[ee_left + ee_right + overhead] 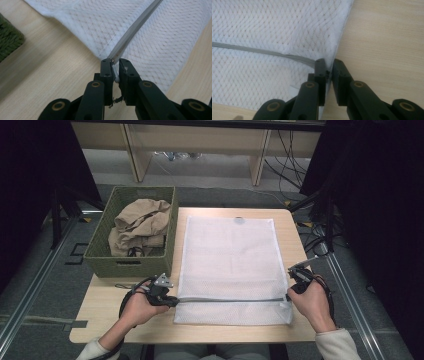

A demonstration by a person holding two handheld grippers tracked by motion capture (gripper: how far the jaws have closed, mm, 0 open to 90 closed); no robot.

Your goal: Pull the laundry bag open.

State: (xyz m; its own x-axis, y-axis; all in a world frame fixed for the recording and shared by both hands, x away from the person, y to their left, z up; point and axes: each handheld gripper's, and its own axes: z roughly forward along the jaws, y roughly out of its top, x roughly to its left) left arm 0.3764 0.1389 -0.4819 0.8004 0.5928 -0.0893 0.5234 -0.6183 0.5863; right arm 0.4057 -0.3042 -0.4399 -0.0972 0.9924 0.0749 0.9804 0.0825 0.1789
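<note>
A white mesh laundry bag (230, 265) lies flat on the wooden table (125, 320). A grey zipper (230, 299) runs across the bag near its front edge. My left gripper (175, 301) is at the zipper's left end. In the left gripper view the jaws (115, 62) stand slightly apart, with the white zipper pull (115, 73) leaning loosely between them. My right gripper (289, 295) is at the zipper's right end. Its jaws (329, 62) straddle the bag's side edge (337, 47) with a narrow gap, where the zipper (262, 51) ends.
A green woven basket (100, 257) stands at the table's back left, holding crumpled tan clothes (140, 225). Bare tabletop runs along the front edge and right of the bag. Cables lie on the floor beyond the table's far right corner.
</note>
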